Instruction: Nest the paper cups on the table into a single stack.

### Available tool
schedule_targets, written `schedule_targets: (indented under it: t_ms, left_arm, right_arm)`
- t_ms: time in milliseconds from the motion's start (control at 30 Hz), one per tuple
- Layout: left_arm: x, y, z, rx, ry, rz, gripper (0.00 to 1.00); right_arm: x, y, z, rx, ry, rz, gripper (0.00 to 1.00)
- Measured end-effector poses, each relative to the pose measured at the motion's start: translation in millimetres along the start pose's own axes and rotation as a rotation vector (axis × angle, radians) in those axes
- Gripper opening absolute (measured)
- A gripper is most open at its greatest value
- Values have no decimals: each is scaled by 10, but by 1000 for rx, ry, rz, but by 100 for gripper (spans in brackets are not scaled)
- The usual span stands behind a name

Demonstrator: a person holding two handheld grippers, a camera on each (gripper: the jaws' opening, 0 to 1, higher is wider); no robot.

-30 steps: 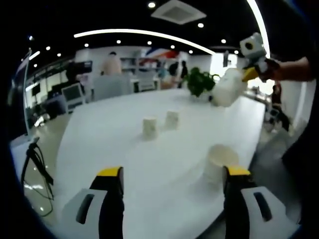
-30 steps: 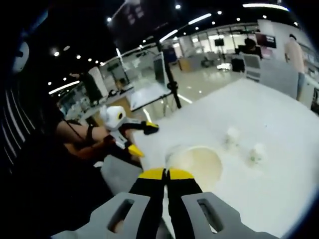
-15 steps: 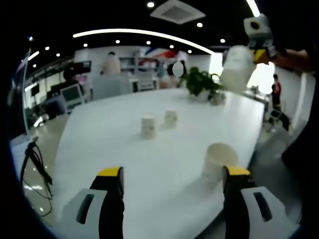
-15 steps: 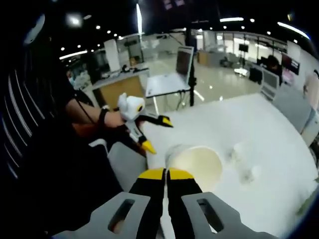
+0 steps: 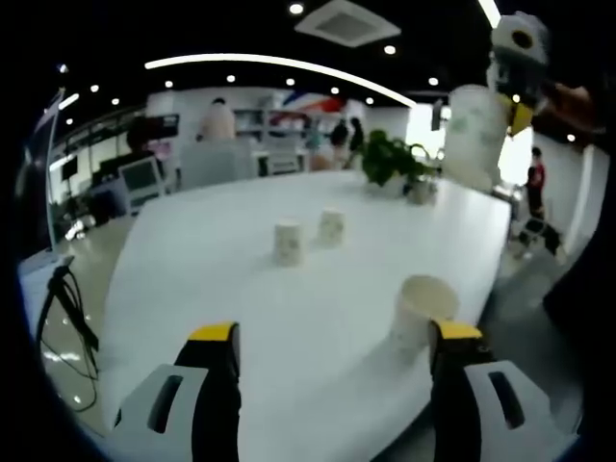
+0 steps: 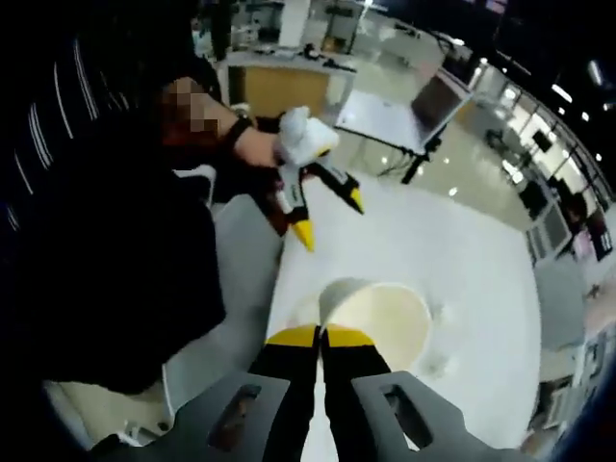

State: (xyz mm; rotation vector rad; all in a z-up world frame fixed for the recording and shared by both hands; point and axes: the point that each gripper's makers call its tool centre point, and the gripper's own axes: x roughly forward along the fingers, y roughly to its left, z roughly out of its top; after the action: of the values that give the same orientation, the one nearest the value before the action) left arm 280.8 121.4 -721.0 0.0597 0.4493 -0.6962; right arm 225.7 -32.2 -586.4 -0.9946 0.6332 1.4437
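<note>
— Where are the cups?

— Three stand on the white table (image 5: 221, 279). In the left gripper view, a near cup (image 5: 420, 313) sits upright by the table's right edge, just up from the right jaw. Two far cups (image 5: 288, 243) and (image 5: 331, 227) stand close together at mid-table, well apart from the near one.

— And the fourth?

— The right gripper (image 6: 321, 337) has it. Its jaws are pinched together on the rim of the held cup (image 6: 377, 322), whose open mouth faces the camera in the right gripper view. In the left gripper view that cup (image 5: 474, 135) hangs high at the upper right, above the table's far corner, mouth down.

— The left gripper?

— The left gripper (image 5: 332, 337) has its jaws spread wide and holds nothing; it hovers low over the near end of the table. In the right gripper view it (image 6: 325, 212) shows in a person's hand (image 6: 258, 146), yellow tips apart.

— Anything else?

— A potted plant (image 5: 385, 159) at the table's far end.
</note>
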Motion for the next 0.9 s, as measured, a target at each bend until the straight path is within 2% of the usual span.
schedule_targets:
  t_ms: [267,500,733,900]
  left_arm:
    - [-18,26,-74,-6,13,7,79]
    - [-40,57,-75,-10,4,17,79]
    - [-36,69,-131,-21,11,24,79]
    - [-32,51,-193,-14,25,18,79]
  right_arm:
    - [142,7,17,-46,10,15,0]
    - [286,40,-2,-72,18,25,0]
    - [491,86,-77,-99,37,38,0]
    - [692,98,-199,-101,61,46,0]
